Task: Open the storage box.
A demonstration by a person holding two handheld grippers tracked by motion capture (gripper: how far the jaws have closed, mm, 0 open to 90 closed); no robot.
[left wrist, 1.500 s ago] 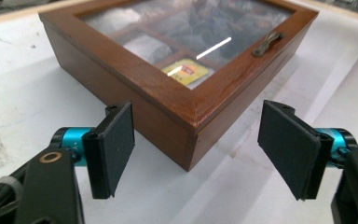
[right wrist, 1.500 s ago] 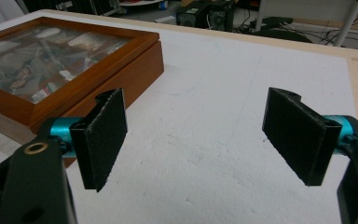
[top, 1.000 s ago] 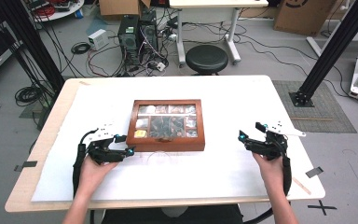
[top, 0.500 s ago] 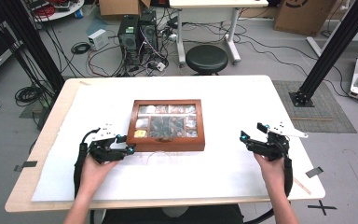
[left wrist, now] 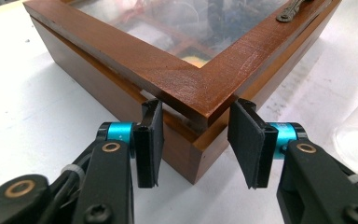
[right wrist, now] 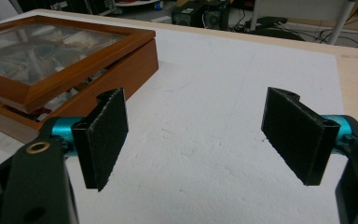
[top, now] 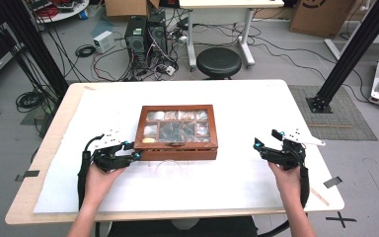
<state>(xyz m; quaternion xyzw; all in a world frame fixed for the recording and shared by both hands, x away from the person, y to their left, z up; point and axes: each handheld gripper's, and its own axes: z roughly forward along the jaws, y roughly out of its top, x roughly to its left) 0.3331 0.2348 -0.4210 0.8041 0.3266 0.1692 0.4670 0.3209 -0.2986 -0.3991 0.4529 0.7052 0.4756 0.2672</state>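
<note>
Left hand-held gripper (left wrist: 195,140) clamps wooden box's (left wrist: 186,88) near corner.

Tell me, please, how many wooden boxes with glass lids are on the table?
1: the brown wooden box with a glass lid sits mid-table on the white sheet, its near-left corner between the left gripper fingers.

Left gripper (left wrist: 195,142) now closed around wooden box (left wrist: 177,79) corner.

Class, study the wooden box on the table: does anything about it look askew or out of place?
Yes. The glass-topped lid of the wooden box sits slightly raised, leaving a gap at the corner that the left gripper straddles. Nothing looks spilled or broken.
</note>
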